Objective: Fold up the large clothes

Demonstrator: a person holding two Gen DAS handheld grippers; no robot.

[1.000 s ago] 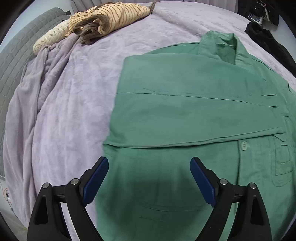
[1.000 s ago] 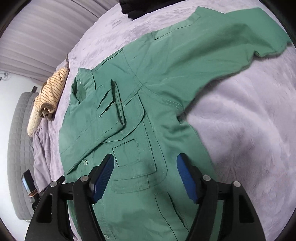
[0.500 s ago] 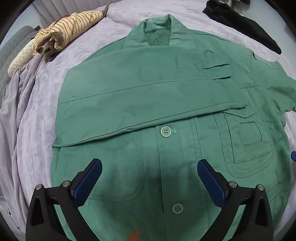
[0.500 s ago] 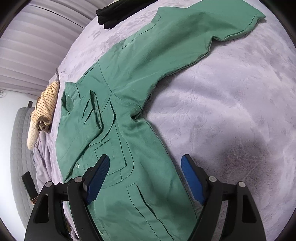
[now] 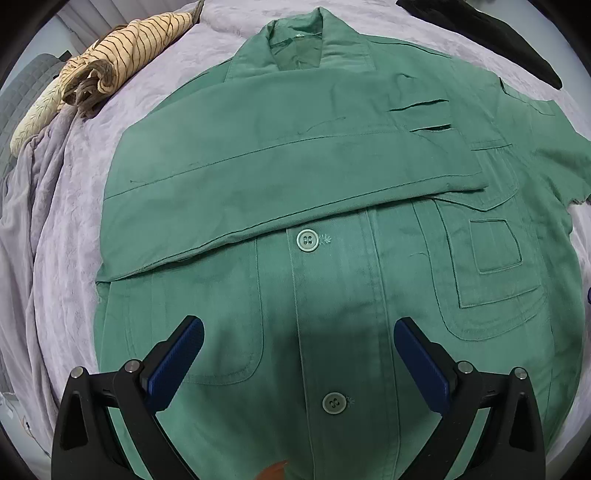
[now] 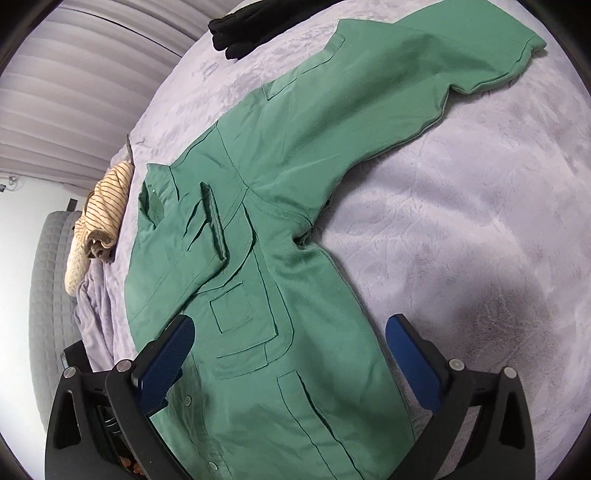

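While the left tool (image 5: 298,360) is hanging over the buttoned front of the green jacket (image 5: 332,206), its blue pads are standing spread wide with nothing between them but the cloth lying flat below, untouched. Its jaws have just been opening, and so have those of the right tool (image 6: 290,362), which is likewise gaping wide and holding nothing; one of its pads is hovering over the jacket's pocketed side, the other over bare lavender blanket (image 6: 461,221), so the garment's side edge is running between them. On the left tool's side, one sleeve (image 5: 280,162) is lying folded across the chest, its cuff ending just short of the breast pocket (image 5: 495,245). On the right tool's side, the other sleeve (image 6: 388,92) is stretching straight outward, its cuff lying near the far edge of the bed. Open blanket is spreading beside and below that sleeve, leaving plenty of free room there. Beyond the collar, a striped yellow garment (image 5: 129,55) is lying bunched well apart from the jacket, and a black garment (image 6: 251,26) is resting near the outstretched sleeve's shoulder without touching it.
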